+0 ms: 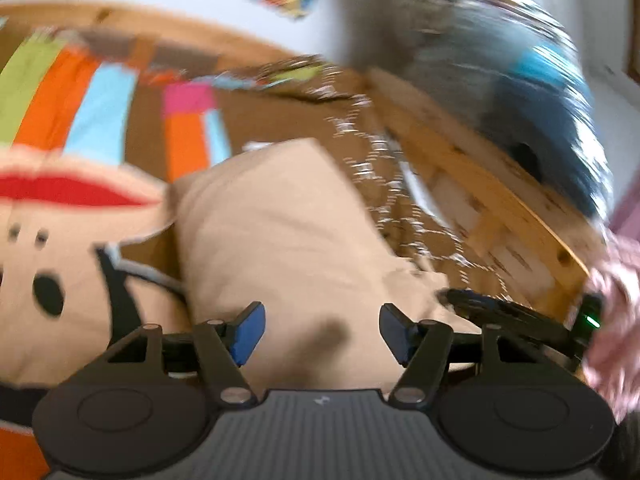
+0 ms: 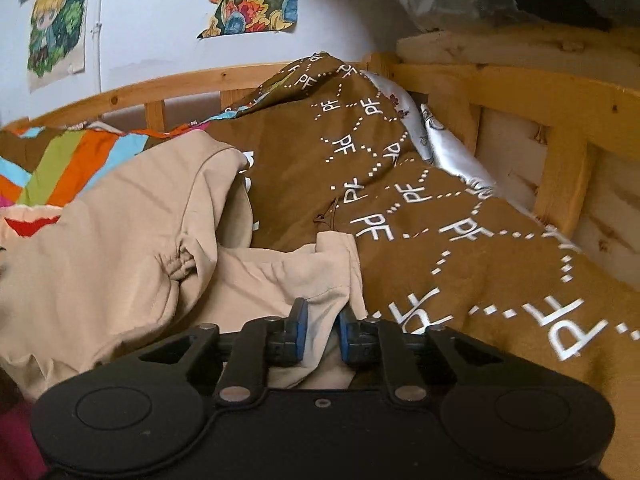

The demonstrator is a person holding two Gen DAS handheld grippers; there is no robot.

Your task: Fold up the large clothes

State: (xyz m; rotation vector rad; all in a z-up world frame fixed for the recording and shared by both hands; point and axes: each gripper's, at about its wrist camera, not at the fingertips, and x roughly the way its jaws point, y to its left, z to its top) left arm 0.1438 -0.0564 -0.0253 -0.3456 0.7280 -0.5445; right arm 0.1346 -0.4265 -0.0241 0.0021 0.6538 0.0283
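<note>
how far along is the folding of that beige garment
Early. Nothing looks folded: the beige garment lies crumpled on the brown bedspread. In hand: the right hand-held gripper pinches one edge. The left hand-held gripper is open above it. All folds remain.

My right fingers: garment between and left, blanket right, bed rail beyond. My left fingers: garment ahead.

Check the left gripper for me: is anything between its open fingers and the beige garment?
Nothing visible. The left gripper is open, with only the beige garment showing ahead between its blue pads. The right gripper is already shut on a fold of the same cloth. The left view is motion-blurred, so small obstructions could be missed.
</note>
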